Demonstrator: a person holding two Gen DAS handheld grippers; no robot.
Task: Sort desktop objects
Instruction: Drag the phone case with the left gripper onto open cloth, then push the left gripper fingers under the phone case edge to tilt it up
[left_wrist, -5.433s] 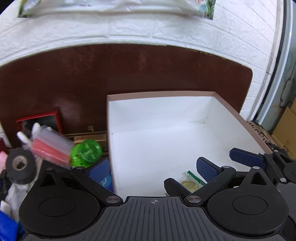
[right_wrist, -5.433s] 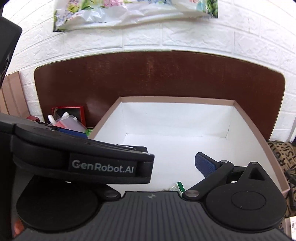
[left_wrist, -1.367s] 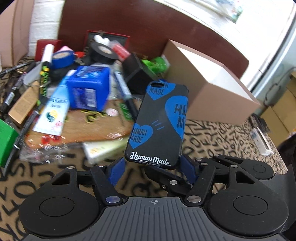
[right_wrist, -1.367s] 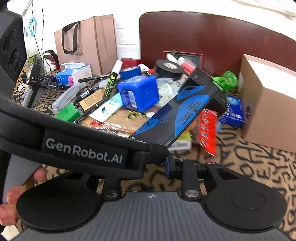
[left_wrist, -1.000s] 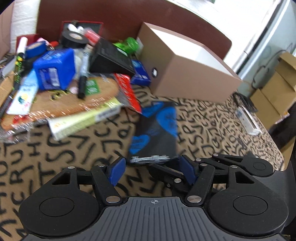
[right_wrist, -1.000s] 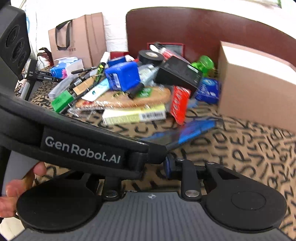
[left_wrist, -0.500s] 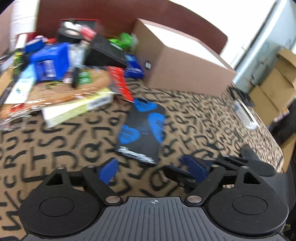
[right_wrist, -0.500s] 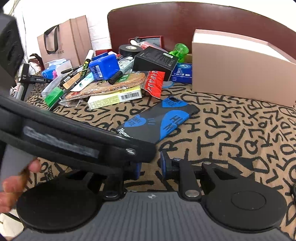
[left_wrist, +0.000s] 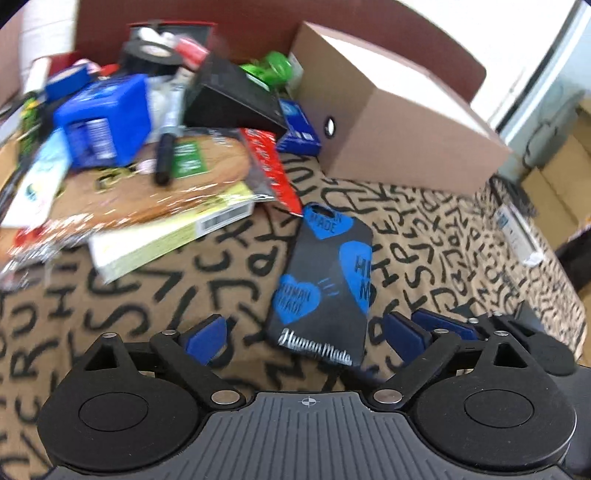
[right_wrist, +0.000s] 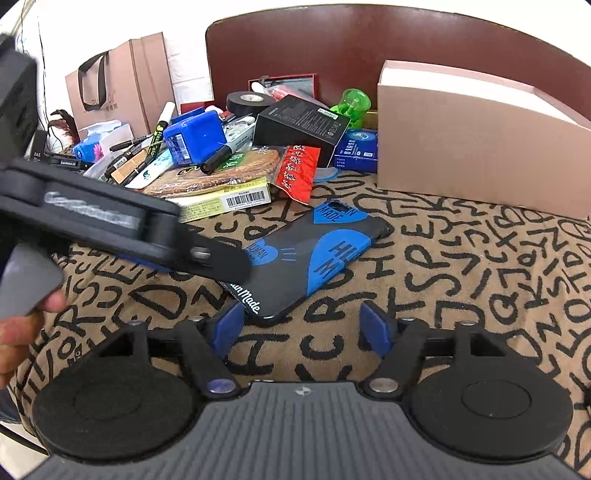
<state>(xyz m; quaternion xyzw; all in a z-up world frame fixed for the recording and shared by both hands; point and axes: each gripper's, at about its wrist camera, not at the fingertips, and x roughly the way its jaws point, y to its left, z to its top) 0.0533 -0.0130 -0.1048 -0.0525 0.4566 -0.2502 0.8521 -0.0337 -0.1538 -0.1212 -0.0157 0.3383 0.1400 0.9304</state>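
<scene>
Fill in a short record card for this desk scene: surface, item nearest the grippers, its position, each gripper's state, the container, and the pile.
surface: letter-patterned cloth
nearest item: black phone case with blue hearts
position: flat on the cloth, between pile and box, held by neither gripper
left gripper: jaws opening, nothing gripped
right gripper: jaws opening, nothing gripped
container: tan cardboard box, right rear
pile: blue box, black tape roll, markers, packets

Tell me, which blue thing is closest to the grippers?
The phone case with blue hearts. It lies alone on the lettered cloth right before both grippers, while the blue cube and blue packet sit back in the pile.
</scene>
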